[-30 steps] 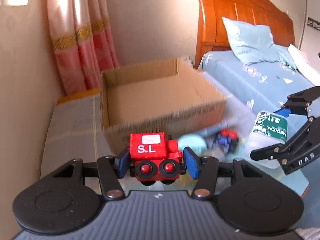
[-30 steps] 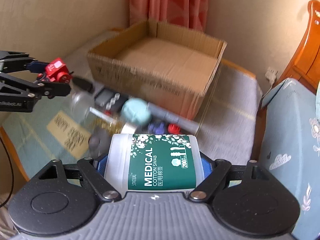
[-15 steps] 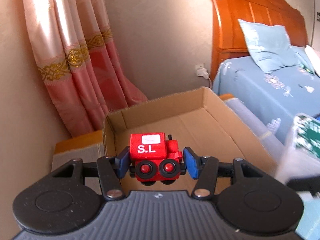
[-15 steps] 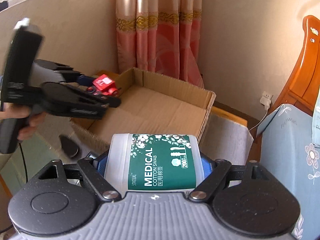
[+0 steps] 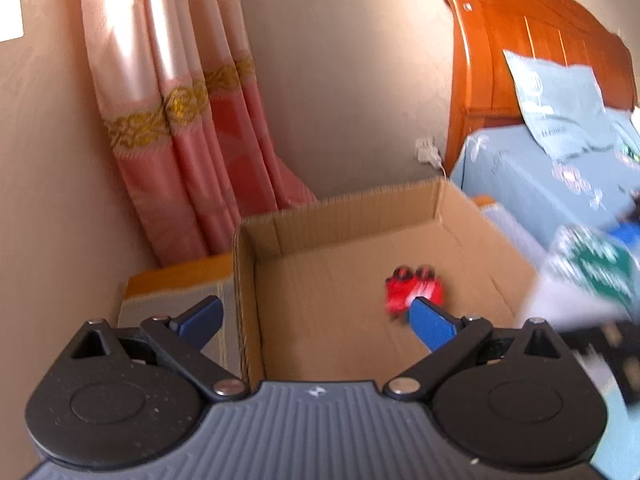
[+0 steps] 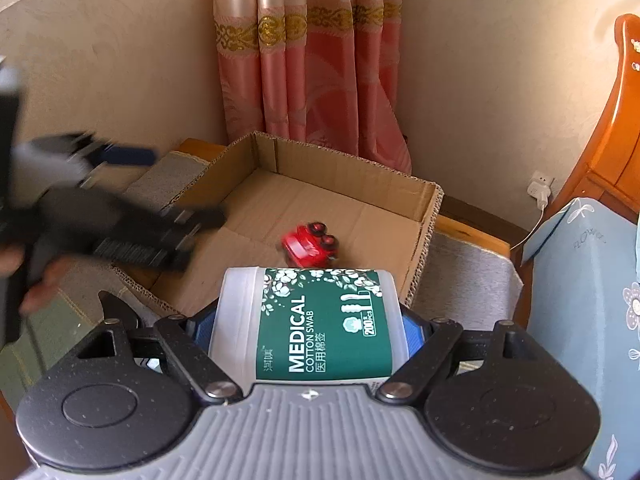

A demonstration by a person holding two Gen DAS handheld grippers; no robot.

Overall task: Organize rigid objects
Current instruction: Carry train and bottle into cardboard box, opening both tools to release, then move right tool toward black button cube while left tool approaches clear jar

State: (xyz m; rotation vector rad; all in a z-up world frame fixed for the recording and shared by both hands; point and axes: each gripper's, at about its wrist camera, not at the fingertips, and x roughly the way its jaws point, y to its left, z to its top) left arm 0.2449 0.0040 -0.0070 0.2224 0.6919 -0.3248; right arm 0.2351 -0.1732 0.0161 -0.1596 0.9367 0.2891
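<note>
The red toy car (image 5: 414,289) lies on its side on the floor of the open cardboard box (image 5: 340,216); it also shows in the right wrist view (image 6: 310,245) inside the box (image 6: 428,216). My left gripper (image 5: 316,320) is open and empty above the box's near left corner. My right gripper (image 6: 306,320) is shut on a white cotton swab tub (image 6: 316,320) with a green label, held above the box's near edge. The tub appears blurred at the right of the left wrist view (image 5: 588,276).
Pink curtains (image 6: 312,72) hang in the wall corner behind the box. A wooden bed with blue bedding (image 5: 552,184) stands to the right. A wall socket with a plug (image 6: 540,190) is beside the bed. A grey mat (image 6: 460,276) covers the surface under the box.
My left gripper has opened and the red toy car has dropped into the box. My right gripper has carried the tub closer to the box.
</note>
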